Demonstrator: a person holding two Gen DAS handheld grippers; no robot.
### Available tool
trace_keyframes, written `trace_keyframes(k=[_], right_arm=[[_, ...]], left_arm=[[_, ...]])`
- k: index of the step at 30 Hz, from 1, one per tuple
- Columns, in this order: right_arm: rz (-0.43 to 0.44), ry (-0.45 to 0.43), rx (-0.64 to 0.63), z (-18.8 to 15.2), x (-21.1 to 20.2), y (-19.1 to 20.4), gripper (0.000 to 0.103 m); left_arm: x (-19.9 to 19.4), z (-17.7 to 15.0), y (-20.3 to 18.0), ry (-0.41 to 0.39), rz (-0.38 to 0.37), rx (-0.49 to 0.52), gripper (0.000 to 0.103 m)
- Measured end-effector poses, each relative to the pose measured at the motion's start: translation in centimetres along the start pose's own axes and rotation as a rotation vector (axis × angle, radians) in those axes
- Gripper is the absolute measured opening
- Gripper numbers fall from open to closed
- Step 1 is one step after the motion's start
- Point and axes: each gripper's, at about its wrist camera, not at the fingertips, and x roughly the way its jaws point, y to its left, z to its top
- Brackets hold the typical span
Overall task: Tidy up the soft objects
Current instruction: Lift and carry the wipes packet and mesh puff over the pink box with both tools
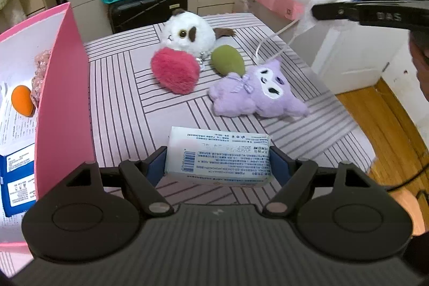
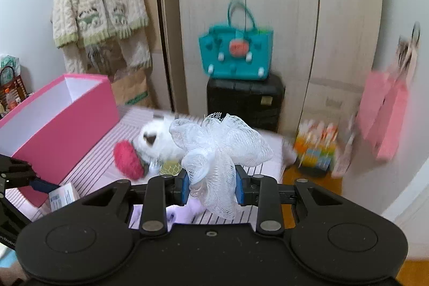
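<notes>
"DAS" on right gripper [image 1: 316, 10], upside-down "2027" on tissue pack [image 1: 218, 156]

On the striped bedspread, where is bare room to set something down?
Bare bedspread lies between the pink box and the red pom, and along the near edge right of the tissue pack. The middle, around the purple plush, is crowded.

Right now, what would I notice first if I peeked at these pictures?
Probably the fluffy white mesh bath puff, pinched in the right gripper up in the air. Next, the big pink box at the left, and the red fuzzy ball and purple plush lying on the striped cloth.
</notes>
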Motion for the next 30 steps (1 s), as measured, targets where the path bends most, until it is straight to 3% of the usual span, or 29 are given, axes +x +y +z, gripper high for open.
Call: trace_keyframes(k=[14,30], right_arm=[[0.248,0.281,0.091,-2.1,-0.2,2.8,0.036],[0.421,0.421,0.098,-0.2,-1.0,9.1,0.037]], left_arm=[[-3.7,-0.5,0.5,0.097,-0.081,0.068,0.078],[-8.1,-1.5,3.8,0.138,-0.142,0.043,0.078]])
